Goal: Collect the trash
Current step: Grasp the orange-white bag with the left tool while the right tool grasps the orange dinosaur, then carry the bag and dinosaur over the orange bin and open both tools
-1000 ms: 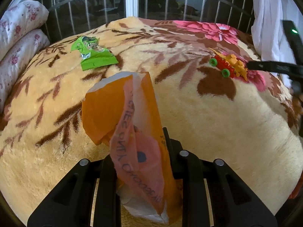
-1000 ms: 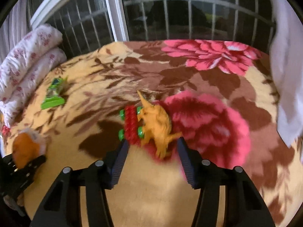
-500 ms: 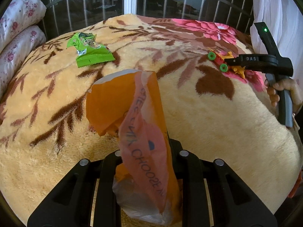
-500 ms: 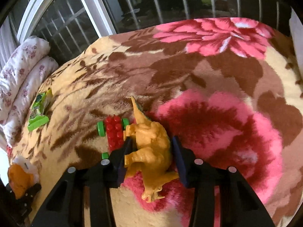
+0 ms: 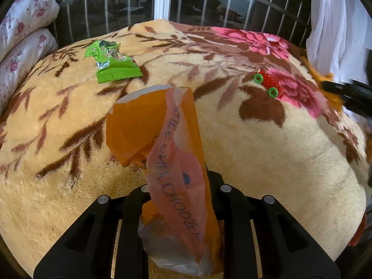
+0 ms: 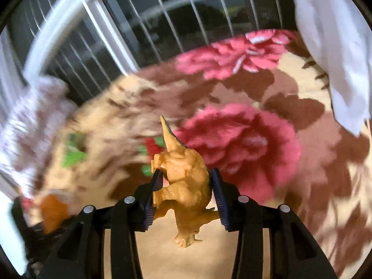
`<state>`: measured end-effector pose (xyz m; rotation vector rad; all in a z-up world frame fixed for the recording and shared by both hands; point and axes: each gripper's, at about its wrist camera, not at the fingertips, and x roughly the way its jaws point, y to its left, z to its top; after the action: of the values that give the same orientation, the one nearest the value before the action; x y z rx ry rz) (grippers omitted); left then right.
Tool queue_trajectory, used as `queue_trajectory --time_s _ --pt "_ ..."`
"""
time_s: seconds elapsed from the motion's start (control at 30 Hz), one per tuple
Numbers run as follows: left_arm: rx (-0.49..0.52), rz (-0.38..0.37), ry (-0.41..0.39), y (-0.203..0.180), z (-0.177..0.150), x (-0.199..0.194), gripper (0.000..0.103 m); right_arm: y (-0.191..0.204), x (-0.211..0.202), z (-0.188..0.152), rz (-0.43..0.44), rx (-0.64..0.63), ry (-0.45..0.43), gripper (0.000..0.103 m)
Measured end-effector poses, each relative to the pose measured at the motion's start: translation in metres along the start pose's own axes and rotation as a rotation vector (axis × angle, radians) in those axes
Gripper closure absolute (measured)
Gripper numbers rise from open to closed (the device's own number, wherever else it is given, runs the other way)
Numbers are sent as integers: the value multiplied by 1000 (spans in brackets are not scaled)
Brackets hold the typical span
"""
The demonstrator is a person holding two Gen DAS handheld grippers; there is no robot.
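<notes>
Holding: right claw (image 6: 183, 186) clamped on toy dinosaur (image 6: 186, 179), lifted off bed (image 5: 255, 153); left claw (image 5: 182, 200) clamped on orange bag (image 5: 167, 153). Left: green wrapper (image 5: 114, 66) beyond bag, red toy car (image 5: 267, 83) right of bag.

The left tongs (image 5: 183, 207) pinch an orange plastic bag (image 5: 162, 153), which stands up from between them over the floral blanket (image 5: 267, 162). A green wrapper (image 5: 112, 66) lies far back on the blanket. A red toy with 2 green wheels (image 5: 267, 84) sits at right, near the blurred right tongs (image 5: 346, 94).
</notes>
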<state>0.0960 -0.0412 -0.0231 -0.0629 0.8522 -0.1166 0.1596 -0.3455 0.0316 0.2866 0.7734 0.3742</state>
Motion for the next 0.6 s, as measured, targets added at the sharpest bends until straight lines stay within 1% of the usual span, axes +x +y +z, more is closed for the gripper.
queue_trajectory --time_s 0.1,0.17,0.2,0.23,0.37,0.47,0.6 --pt "2 -12 -43 1 -2 -10 83 29 -35 -35 44 -47 -23 60" --pt "11 -12 -84 1 -5 -23 83 61 -57 -70 24 -140 -26 60" --pt "23 -7 -100 0 -7 -31 83 69 -64 -82 26 -164 -25 60" --pt "33 -2 -110 -2 -9 -38 83 84 -74 -101 33 -195 -25 60" --pt "52 -24 -138 -8 -27 -70 83 118 -99 -161 21 -259 -30 60" --pt "92 -14 -142 -16 -49 -96 83 131 -113 -195 18 -277 -31 60" --pt "152 -15 -129 -23 -81 -127 83 134 -124 -229 33 -263 -27 60"
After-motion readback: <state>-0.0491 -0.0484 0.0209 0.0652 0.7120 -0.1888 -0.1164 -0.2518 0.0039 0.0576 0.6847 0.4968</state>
